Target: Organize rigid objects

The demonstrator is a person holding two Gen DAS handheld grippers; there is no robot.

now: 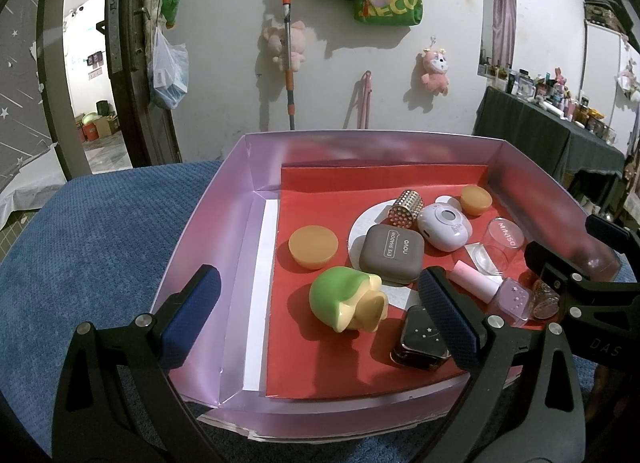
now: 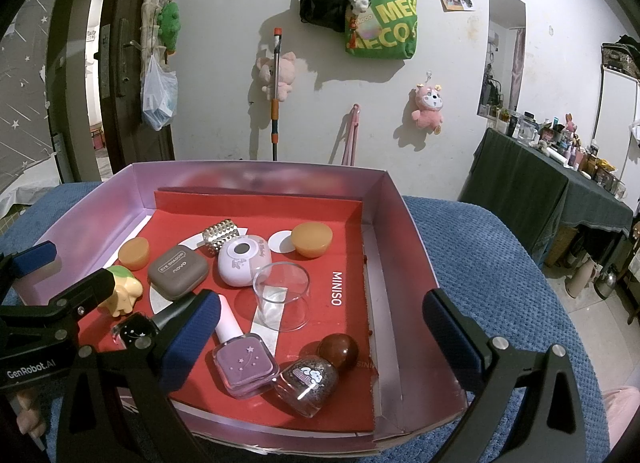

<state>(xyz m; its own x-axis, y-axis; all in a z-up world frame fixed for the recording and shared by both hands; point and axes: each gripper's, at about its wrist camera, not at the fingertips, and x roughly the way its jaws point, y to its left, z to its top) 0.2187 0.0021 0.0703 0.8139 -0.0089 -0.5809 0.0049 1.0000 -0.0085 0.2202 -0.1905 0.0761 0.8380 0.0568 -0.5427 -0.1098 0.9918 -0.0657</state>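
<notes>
Left wrist view: my left gripper (image 1: 320,315) hangs over the near left part of the pink box (image 1: 240,183), fingers spread wide, nothing held. Between the pads lies the green-and-yellow toy (image 1: 348,299), on its side on the red liner (image 1: 320,191). Behind it, the brown eye shadow case (image 1: 392,253), an orange cap (image 1: 313,246), a studded gold cylinder (image 1: 405,208) and a lilac round gadget (image 1: 444,225). The right pad overlaps a black star bottle (image 1: 418,339). The box sits on a blue cloth (image 1: 100,231).

Right wrist view: my right gripper (image 2: 320,327) also wide open and empty, over the near right part of the box. Between its fingers: a lilac polish bottle (image 2: 244,363) with pale pink cap, a glitter bottle (image 2: 306,387) with brown round cap, both lying down. A clear cup (image 2: 282,295) lies tipped just behind them. A second orange cap (image 2: 311,239) sits farther back.
</notes>
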